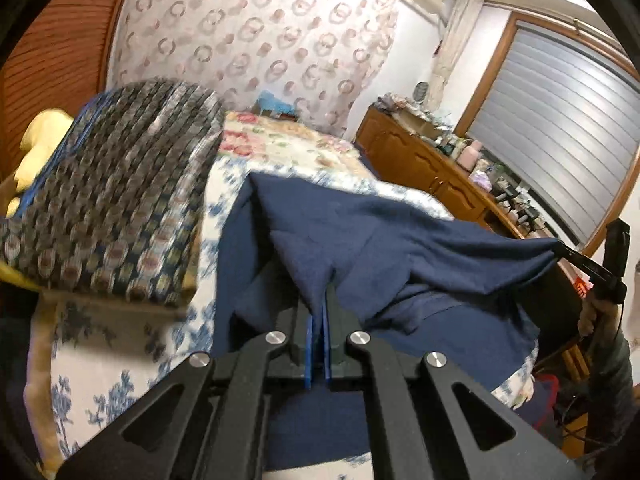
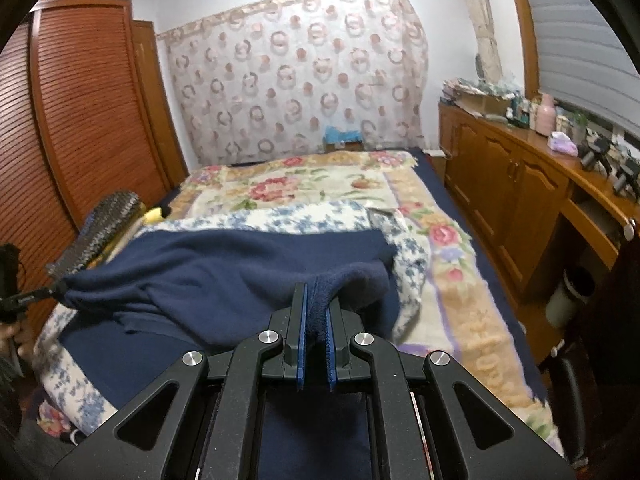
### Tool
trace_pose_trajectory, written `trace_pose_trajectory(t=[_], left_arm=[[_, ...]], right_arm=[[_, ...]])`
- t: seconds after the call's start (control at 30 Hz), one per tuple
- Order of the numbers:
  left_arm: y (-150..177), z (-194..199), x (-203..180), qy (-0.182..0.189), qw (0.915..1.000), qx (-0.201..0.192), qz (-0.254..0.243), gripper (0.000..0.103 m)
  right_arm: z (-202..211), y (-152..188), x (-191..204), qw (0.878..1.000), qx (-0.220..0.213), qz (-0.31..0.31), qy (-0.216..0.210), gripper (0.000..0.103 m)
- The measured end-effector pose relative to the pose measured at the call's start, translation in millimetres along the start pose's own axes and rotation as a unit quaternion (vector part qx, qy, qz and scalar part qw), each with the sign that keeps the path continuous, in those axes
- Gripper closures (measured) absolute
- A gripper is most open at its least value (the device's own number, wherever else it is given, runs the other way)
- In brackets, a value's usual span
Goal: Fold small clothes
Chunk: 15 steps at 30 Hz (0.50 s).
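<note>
Two grippers' jaws pinching navy garment (image 1: 360,240) edges.

We see the garment (image 1: 360,236) as soft, matt navy cloth with a fleecy nap, its edge ribbed where the right fingers (image 2: 301,336) pinch it. Both grippers, left (image 1: 320,320) and right (image 2: 316,332), look like matt black plastic with shiny metal pins; their finger pads are blue and ridged, rubbery. The quilt (image 2: 452,280) is printed floral cloth. The cushion (image 1: 116,200) looks coarsely woven. The cabinet (image 2: 508,184) is glossy varnished wood, the curtain (image 2: 296,72) thin patterned fabric.
</note>
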<state>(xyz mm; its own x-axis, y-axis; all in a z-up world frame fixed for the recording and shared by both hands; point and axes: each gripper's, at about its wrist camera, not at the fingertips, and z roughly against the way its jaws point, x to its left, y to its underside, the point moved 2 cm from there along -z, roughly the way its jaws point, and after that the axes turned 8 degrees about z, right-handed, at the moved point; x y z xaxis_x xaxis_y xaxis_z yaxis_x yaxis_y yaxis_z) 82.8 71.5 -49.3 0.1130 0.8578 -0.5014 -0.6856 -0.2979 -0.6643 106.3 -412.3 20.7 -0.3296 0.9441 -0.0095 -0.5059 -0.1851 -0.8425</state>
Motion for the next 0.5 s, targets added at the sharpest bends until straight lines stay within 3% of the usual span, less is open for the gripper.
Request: trace_pose_trajectory(t=[0.13, 0.27, 0.5], left_arm=[[-24.2, 22.9, -17.9, 0.031, 0.9991, -0.031, -0.002, 0.102], [-31.6, 34.7, -14.3, 0.009, 0.9991, -0.041, -0.008, 0.102], [-1.3, 2.0, 35.7, -0.059, 0.9981, 0.013, 0.017, 0.102]], right_arm=[[14.7, -27.1, 10.3, 1.0, -0.029, 0.007, -0.006, 0.098], [41.4, -37.4, 7.3, 0.999, -0.048, 0.011, 0.008, 0.098], [15.1, 9.6, -8.9, 0.999, 0.024, 0.005, 0.023, 0.098]])
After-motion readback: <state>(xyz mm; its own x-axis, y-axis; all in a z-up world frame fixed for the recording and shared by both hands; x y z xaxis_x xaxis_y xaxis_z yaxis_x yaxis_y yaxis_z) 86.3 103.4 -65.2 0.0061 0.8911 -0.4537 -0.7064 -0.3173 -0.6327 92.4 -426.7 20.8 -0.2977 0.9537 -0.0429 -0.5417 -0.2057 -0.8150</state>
